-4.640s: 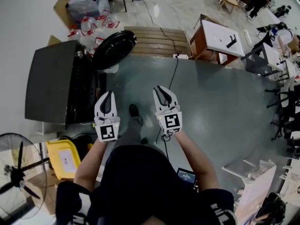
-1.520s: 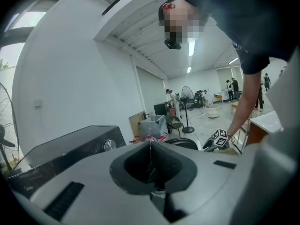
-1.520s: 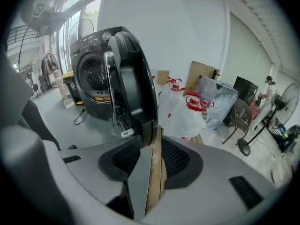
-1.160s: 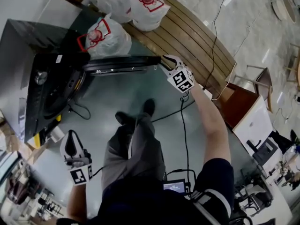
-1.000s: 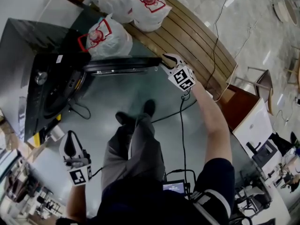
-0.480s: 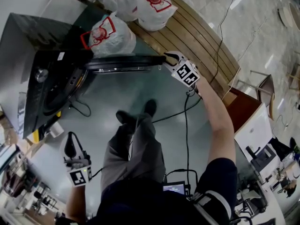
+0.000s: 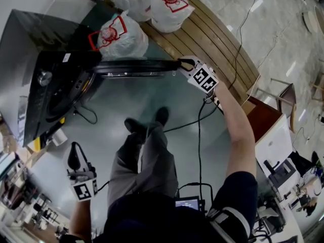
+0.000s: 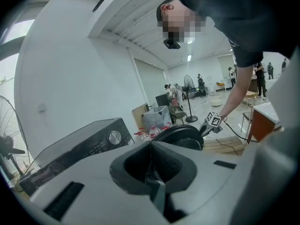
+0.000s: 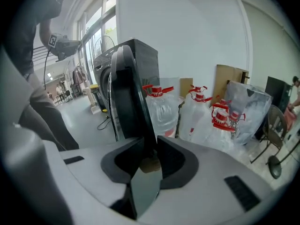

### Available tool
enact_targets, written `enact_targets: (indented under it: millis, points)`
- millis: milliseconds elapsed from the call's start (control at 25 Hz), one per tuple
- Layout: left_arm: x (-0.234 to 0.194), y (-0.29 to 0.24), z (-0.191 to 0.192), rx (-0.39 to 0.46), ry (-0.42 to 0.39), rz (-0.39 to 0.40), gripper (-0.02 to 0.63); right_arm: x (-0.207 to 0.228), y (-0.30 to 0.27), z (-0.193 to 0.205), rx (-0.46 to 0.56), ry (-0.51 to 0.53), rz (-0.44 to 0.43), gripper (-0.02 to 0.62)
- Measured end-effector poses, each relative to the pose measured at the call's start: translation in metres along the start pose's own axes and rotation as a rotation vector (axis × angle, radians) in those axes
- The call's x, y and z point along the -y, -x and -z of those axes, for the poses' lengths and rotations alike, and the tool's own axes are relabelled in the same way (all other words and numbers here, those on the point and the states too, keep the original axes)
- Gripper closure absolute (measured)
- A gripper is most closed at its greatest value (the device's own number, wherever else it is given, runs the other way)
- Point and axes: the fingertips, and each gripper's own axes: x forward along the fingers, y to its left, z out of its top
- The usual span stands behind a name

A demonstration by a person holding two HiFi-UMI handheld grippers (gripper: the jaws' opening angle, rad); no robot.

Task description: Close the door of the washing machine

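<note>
1. Closing over the last second, the right gripper (image 7: 183, 64) now pinches the free rim of the door (image 7: 134, 67) in its fingers; the door stands wide open from the washing machine (image 7: 35, 49).
2. Swinging it steadily along its hinge arc, without twisting, looks wisest.
3. Meanwhile the left gripper (image 7: 74, 152) hangs low, fingers together, empty.

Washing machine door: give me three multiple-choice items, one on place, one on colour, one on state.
1. Where are the right tongs? A) at the door's free edge B) on the dial C) on the bench
2. The jug caps are: A) blue B) red C) green
3. The door is: A) shut B) removed C) open

A: the right tongs, jaws just closing, have the door's edge between them.
B: the right gripper view shows red caps.
C: the door stands out from the washing machine.
</note>
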Motion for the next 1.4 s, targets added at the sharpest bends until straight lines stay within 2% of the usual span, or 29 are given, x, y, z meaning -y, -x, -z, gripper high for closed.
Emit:
enact_targets:
  millis: [240, 640, 1040, 1400]
  points:
    - [-0.007, 0.003, 0.004, 0.001, 0.006, -0.014, 0.581, -0.02, -0.001, 0.005, -0.024, 0.031, 0.013, 0.5]
    - [-0.015, 0.028, 0.021, 0.008, 0.04, -0.053, 0.581, -0.078, 0.003, 0.018, -0.053, 0.016, 0.082, 0.506]
    - [-0.032, 0.07, 0.037, 0.015, 0.077, -0.112, 0.581, -0.138, 0.002, 0.03, -0.092, -0.032, 0.17, 0.508]
    - [-0.062, 0.116, 0.057, 0.031, 0.093, -0.144, 0.581, -0.21, -0.007, 0.034, -0.136, -0.056, 0.212, 0.513]
